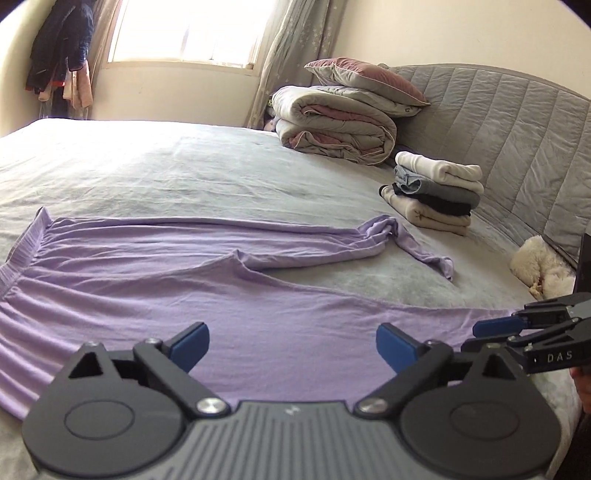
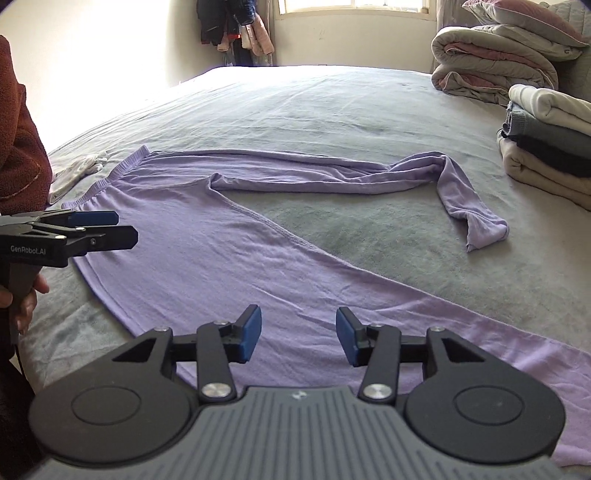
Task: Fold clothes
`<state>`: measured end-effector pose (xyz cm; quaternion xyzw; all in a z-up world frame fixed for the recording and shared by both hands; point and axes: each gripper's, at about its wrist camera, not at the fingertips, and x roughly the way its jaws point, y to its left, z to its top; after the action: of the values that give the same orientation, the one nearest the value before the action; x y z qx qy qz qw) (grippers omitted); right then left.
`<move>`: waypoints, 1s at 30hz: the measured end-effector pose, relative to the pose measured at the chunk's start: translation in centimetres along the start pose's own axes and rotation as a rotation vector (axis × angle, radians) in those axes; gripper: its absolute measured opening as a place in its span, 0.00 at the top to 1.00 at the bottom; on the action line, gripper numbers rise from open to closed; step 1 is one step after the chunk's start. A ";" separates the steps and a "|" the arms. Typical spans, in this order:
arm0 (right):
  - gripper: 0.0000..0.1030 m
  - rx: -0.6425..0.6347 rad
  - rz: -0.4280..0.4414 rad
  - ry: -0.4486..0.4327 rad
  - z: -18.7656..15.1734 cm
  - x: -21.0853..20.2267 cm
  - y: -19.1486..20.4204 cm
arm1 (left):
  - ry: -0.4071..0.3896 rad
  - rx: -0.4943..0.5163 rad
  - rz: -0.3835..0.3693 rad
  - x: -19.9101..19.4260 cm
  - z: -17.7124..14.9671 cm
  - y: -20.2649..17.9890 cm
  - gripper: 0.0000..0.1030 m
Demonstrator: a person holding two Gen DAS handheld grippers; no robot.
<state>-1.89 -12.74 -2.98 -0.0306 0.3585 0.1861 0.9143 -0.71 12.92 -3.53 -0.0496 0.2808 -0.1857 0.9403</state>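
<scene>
Left tongs (image 1: 292, 347) spread wide just above the near leg of the lilac trousers (image 1: 155, 280), blue pads clear of the cloth, nothing gripped. Right tongs (image 2: 298, 339) about half open over the same leg, further toward its cuff, pads also free of the fabric. In the right wrist view the left tongs come in side-on at the left edge, a hand (image 2: 22, 299) on the grip and a rust-red sleeve (image 2: 18, 122) above it. The trousers lie flat on the grey bed (image 2: 332, 110), waistband (image 2: 110, 177) off to the left, the near leg running straight toward the right, the far leg stretched out, then bunched and bent back on itself near its cuff (image 2: 484, 229). Beyond it, right side, a stack of folded clothes (image 1: 436, 192) by the quilted headboard (image 1: 498, 122), a fluffy cream thing (image 1: 539, 269) just beside it. Further back, a rolled duvet (image 1: 332, 125) with a pillow (image 1: 365, 79) on top, then the bright window (image 1: 192, 29) and dark garments hanging in the corner (image 1: 61, 48).
</scene>
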 end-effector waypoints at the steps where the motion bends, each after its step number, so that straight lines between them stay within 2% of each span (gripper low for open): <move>1: 0.52 -0.001 -0.018 -0.008 0.0 0.2 0.0 | 0.004 0.010 0.010 0.8 0.0 -0.4 0.01; 7: 0.52 0.003 -0.099 -0.035 0.0 0.6 -0.6 | 0.090 0.071 0.032 3.8 -1.3 -1.5 0.00; 11: 0.43 -0.004 -0.122 -0.039 0.0 0.3 -0.8 | 0.100 0.159 0.091 3.9 -2.0 -2.8 0.00; 14: 0.42 0.007 -0.142 -0.017 0.0 0.5 -1.3 | 0.101 0.171 0.099 3.7 -2.1 -2.9 0.00; 22: 0.41 0.059 -0.112 -0.063 0.7 -1.1 -1.9 | 0.111 0.173 0.102 3.9 -2.0 -2.9 0.00; 30: 0.40 0.059 -0.092 -0.049 0.6 -0.9 -0.7 | 0.112 0.174 0.102 4.0 -2.0 -2.9 0.00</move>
<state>-1.83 -13.61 -1.95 -0.0157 0.3396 0.1337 0.9309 0.33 8.75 -6.62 0.0569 0.3177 -0.1637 0.9322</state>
